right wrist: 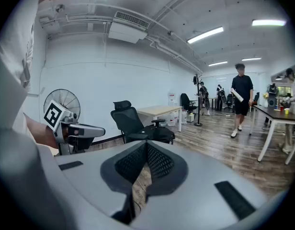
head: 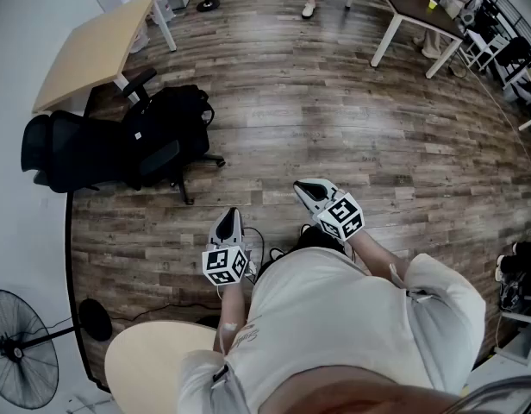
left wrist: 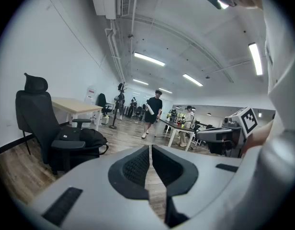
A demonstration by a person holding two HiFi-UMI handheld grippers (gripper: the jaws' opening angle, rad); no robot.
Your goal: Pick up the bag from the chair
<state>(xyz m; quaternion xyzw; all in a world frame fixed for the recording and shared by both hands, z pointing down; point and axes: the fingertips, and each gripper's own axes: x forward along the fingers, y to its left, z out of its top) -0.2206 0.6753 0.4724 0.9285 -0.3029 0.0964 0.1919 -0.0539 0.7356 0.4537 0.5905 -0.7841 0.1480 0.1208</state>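
A black bag lies on the seat of a black office chair at the left of the head view, beside a pale desk. Both grippers are held low in front of the person, about a metre short of the chair. My left gripper is shut and holds nothing; my right gripper is also shut and empty. In the left gripper view the chair and bag stand left of the shut left gripper. The right gripper view shows the chair and bag just above the shut right gripper.
A pale wooden desk stands behind the chair. A floor fan and a round table are at the lower left. A dark table is far right. A person walks across the wooden floor.
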